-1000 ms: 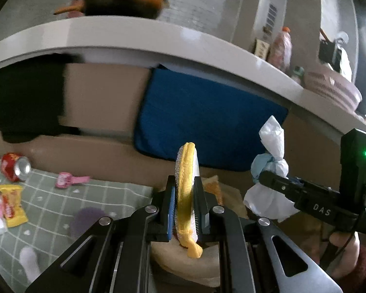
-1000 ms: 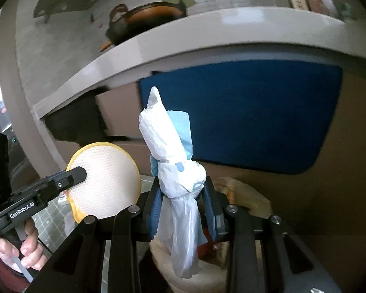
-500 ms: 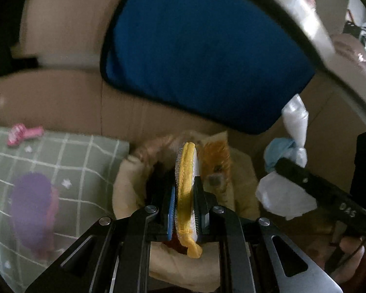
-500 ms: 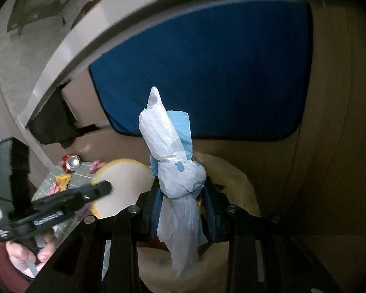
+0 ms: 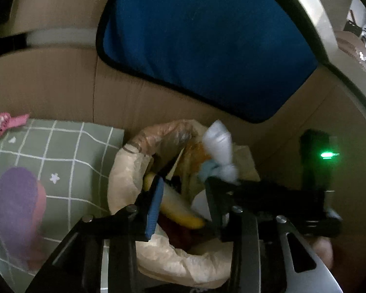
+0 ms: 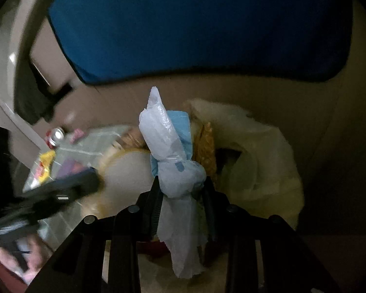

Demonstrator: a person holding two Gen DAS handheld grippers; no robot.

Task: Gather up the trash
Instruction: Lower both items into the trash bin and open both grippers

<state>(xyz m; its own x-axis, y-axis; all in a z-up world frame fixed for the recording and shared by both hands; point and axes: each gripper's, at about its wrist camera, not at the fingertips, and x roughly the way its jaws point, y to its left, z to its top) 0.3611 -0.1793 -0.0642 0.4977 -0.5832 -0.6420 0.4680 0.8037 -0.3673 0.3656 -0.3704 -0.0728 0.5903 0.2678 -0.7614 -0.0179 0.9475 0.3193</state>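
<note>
My left gripper [image 5: 183,195] is open over the mouth of a bin lined with a beige plastic bag [image 5: 124,171]. The round yellow-rimmed white pad [image 5: 175,207] lies loose between the spread jaws, tipping into the bag. My right gripper [image 6: 180,190] is shut on a knotted white and blue plastic bundle [image 6: 168,151] and holds it over the same bag [image 6: 268,166]. The bundle and right gripper also show in the left wrist view [image 5: 219,151]. The pad shows blurred in the right wrist view [image 6: 127,171].
A green checked mat [image 5: 61,161] lies left of the bin with a pink item [image 5: 7,123] and a purple object [image 5: 17,207]. A red can [image 6: 55,136] and a yellow wrapper [image 6: 45,161] lie farther left. A blue cushion [image 5: 207,48] and a brown wall stand behind.
Both grippers moved down over the bin. My left gripper opened and let go of the yellow-rimmed pad, which tipped sideways into the bag. The right gripper still holds the bundle.
</note>
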